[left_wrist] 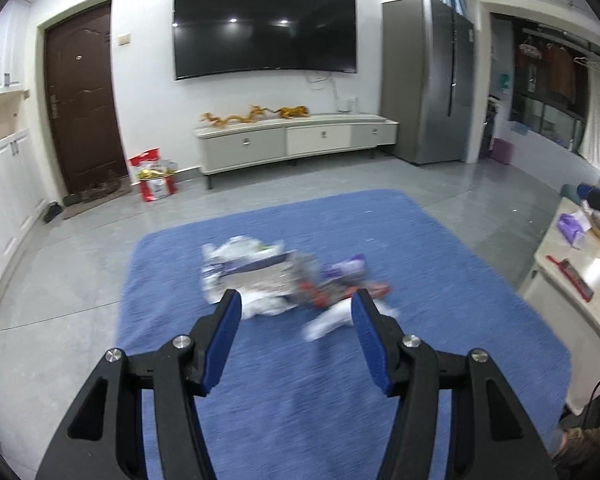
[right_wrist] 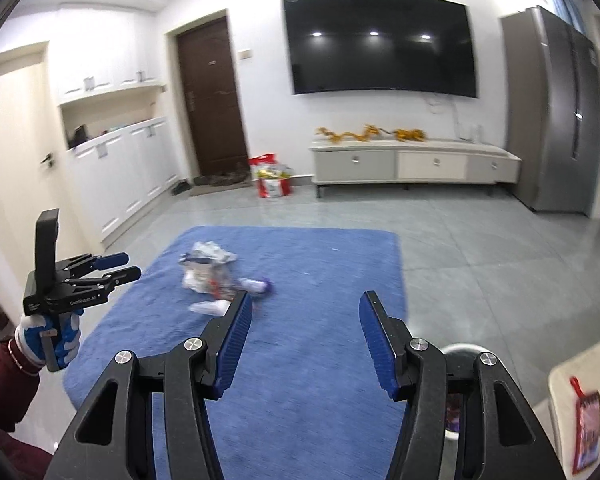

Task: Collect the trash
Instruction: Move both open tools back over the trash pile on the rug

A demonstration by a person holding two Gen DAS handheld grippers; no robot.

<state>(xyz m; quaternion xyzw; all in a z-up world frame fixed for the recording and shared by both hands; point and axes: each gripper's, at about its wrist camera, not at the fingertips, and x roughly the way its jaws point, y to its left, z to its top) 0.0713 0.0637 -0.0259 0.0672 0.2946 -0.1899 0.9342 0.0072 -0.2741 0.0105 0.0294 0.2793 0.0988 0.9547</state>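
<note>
A pile of trash (left_wrist: 276, 276), crumpled white paper with purple and red wrappers, lies on the blue rug (left_wrist: 420, 240), blurred by motion. My left gripper (left_wrist: 298, 310) hovers short of the pile, open and empty. The right wrist view shows the same trash pile (right_wrist: 216, 276) left of centre on the rug (right_wrist: 320, 248). My right gripper (right_wrist: 306, 304) is open above the rug, to the right of the pile, with nothing between its fingers. The left gripper (right_wrist: 133, 265) appears at the left, held in a gloved hand (right_wrist: 56, 336). A round metal bin (right_wrist: 460, 350) sits under the right finger.
A low TV cabinet (left_wrist: 296, 140) and a wall TV (left_wrist: 264, 24) stand ahead, with a grey fridge (left_wrist: 428, 80) to the right. A red bag (left_wrist: 154, 176) sits by the brown door (left_wrist: 82, 96). A pale table (left_wrist: 580, 264) edges the rug on the right. White cabinets (right_wrist: 120, 168) line the left.
</note>
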